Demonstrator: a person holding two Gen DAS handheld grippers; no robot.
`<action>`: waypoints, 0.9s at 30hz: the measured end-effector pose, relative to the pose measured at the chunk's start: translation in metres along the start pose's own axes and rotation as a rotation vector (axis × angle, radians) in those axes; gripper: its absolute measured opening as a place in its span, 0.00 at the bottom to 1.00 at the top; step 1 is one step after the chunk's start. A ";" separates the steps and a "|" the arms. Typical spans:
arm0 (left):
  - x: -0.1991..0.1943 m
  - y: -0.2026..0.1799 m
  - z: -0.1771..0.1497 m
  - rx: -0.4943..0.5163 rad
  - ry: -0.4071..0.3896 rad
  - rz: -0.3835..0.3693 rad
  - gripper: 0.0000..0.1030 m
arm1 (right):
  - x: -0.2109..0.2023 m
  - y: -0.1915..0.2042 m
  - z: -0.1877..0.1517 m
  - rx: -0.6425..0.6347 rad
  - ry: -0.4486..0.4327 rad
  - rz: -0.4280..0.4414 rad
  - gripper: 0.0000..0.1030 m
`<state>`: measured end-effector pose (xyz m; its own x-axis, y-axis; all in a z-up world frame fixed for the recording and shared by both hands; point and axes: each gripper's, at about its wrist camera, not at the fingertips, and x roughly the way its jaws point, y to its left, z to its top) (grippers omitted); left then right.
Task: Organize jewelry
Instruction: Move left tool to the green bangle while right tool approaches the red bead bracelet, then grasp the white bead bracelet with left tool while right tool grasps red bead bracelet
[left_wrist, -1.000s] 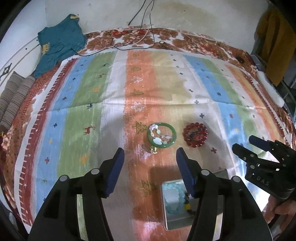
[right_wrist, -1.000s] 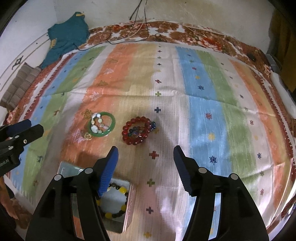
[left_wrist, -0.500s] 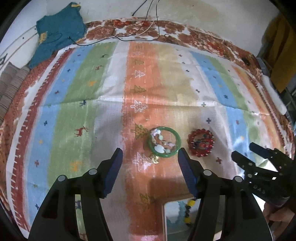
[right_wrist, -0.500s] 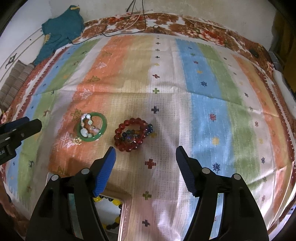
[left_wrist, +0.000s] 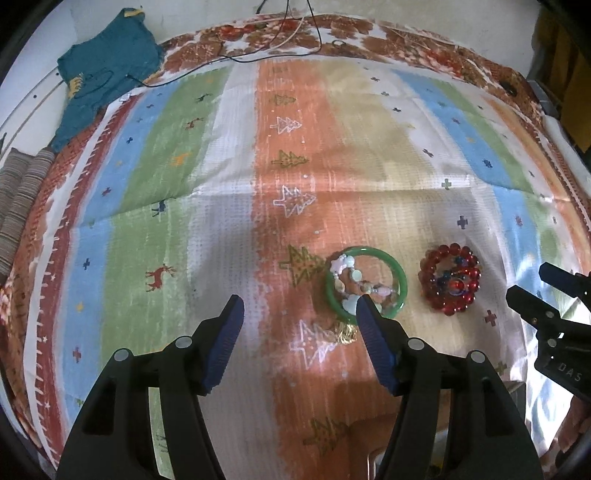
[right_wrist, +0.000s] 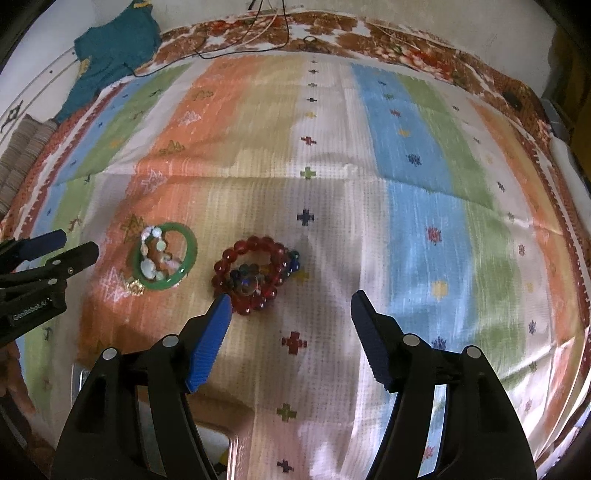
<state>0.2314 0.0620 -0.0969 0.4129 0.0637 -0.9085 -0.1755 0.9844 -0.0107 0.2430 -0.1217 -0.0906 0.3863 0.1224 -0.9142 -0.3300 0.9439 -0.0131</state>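
Left wrist view: the left gripper (left_wrist: 297, 310) hangs over a bed covered by a striped spread (left_wrist: 166, 184) with tree, deer and cross motifs. Its jaws stand wide apart with nothing between the blue pads; they have just been opening a little. A green bangle (left_wrist: 400, 277) lies flat on the orange stripe toward the near edge of the spread, with a pale bead bracelet (left_wrist: 349, 275) coiled inside its ring and partly resting on the rim. The right pad's tip overlaps the bangle's near rim in this view; whether it touches cannot be told. A small gold trinket (left_wrist: 345, 332) lies just beside the bangle on its near side. A red bead bracelet (left_wrist: 448, 282) lies apart from the bangle, to its right, with darker blue beads at its centre.

Right wrist view: the right gripper (right_wrist: 290, 308) is likewise spread wide and empty, its jaws having just been opening. The left pad's tip sits at the near rim of the red bead bracelet (right_wrist: 255, 269); contact cannot be judged. The green bangle (right_wrist: 186, 254) lies to its left. A metal tin (right_wrist: 231, 448) shows only as a corner at the spread's near edge.

At the far left corner lies a teal garment (left_wrist: 103, 77), with dark cables (left_wrist: 288, 40) trailing along the far edge.
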 end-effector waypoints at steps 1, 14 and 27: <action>0.002 -0.001 0.001 0.002 0.001 -0.002 0.61 | 0.005 -0.002 0.001 0.008 0.013 0.000 0.65; 0.038 -0.010 0.016 0.044 0.040 -0.019 0.60 | 0.033 -0.006 0.011 0.015 0.066 0.003 0.65; 0.064 -0.025 0.025 0.109 0.073 -0.039 0.38 | 0.059 -0.006 0.020 0.043 0.128 0.032 0.48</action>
<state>0.2844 0.0459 -0.1441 0.3504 0.0171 -0.9365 -0.0609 0.9981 -0.0045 0.2857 -0.1142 -0.1366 0.2625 0.1153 -0.9580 -0.3018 0.9528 0.0319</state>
